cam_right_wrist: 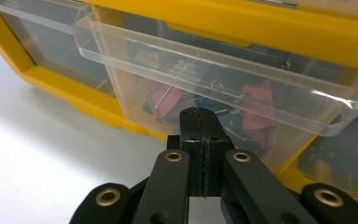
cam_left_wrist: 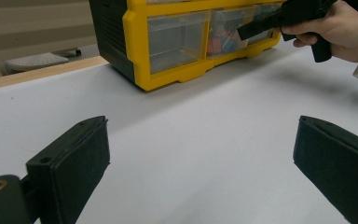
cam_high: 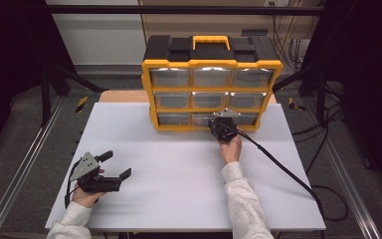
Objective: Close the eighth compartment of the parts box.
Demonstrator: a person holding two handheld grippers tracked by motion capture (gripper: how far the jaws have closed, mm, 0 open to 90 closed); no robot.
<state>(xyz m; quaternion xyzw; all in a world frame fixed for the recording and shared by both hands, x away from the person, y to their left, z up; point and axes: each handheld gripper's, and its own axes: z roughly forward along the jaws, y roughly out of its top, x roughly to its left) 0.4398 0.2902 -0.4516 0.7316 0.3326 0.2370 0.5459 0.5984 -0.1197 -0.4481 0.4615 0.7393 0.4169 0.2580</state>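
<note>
Two grippers, two different jobs. Right gripper [cam_right_wrist: 200, 122] up against bottom-middle drawer [cam_right_wrist: 223, 88] of yellow organizer [cam_high: 212, 63] at far side of white table [cam_high: 179, 174]; jaws pressed flat together, nothing between the pads, tips just below the clear pull lip. Closed like that probably to act as one stiff finger for pushing on the drawer front or hooking under the lip, not pinching. Contact with the plastic hard to confirm from right gripper view; tips look touching or just short. Drawer front looks slightly out from the frame, so likely mid slide, direction unclear. Inside: binder clips [cam_right_wrist: 256, 112], red, blue and dark, bunched behind the clear front. Organizer standing upright, drawers facing the person, handle on top, so drawers slide straight toward the hand; no second hand bracing the case, weight presumably enough. Left gripper [cam_high: 115, 165] parked near the table's near left edge, well apart from organizer, jaws spread wide, holding nothing, aimed across the table toward the case. Likely idle, kept clear of the right arm's path.
</note>
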